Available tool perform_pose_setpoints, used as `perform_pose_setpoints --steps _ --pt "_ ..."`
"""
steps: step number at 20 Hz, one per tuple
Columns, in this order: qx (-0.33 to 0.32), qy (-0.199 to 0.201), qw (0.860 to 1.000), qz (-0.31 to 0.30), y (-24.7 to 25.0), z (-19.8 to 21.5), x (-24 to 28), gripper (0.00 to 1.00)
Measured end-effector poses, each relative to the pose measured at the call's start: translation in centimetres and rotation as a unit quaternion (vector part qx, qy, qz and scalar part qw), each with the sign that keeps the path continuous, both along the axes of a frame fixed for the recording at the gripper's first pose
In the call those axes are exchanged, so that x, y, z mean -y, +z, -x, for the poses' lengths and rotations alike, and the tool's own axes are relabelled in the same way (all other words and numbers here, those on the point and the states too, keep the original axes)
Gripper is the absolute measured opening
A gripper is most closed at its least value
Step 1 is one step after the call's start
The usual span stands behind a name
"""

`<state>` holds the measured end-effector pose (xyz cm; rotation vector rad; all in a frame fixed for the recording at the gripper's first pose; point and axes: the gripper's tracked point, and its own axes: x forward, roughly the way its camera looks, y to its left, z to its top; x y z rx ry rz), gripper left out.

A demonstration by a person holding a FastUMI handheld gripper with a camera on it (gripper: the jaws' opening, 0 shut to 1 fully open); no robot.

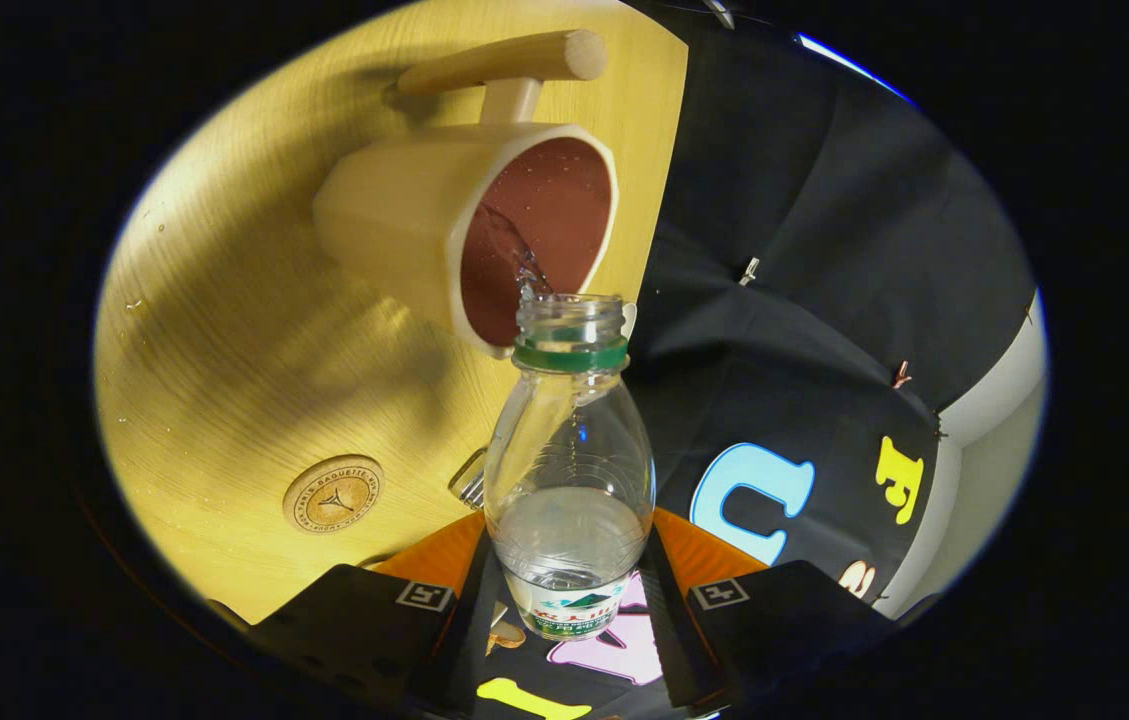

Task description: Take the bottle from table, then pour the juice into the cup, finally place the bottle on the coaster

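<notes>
gripper [569,590]: both fingers squeeze the bottle [569,470] | bottle: tipped, mouth at the cup [469,220] rim, water running in | coaster [333,494]: on the table [224,330], near the cup

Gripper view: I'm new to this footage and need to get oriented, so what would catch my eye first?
The clear bottle, clamped between the gripper fingers, is tipped so liquid runs from its open neck into the cream cup just beyond. Beside the fingers, a round coaster lies bare on the wooden table.
</notes>
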<state>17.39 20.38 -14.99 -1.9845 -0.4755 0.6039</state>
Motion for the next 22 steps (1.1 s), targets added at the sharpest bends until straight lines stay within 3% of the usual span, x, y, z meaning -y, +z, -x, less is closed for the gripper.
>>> perform_pose_setpoints --steps 22 --pt "0.055 0.06 0.994 0.074 0.37 0.91 -0.68 0.71"
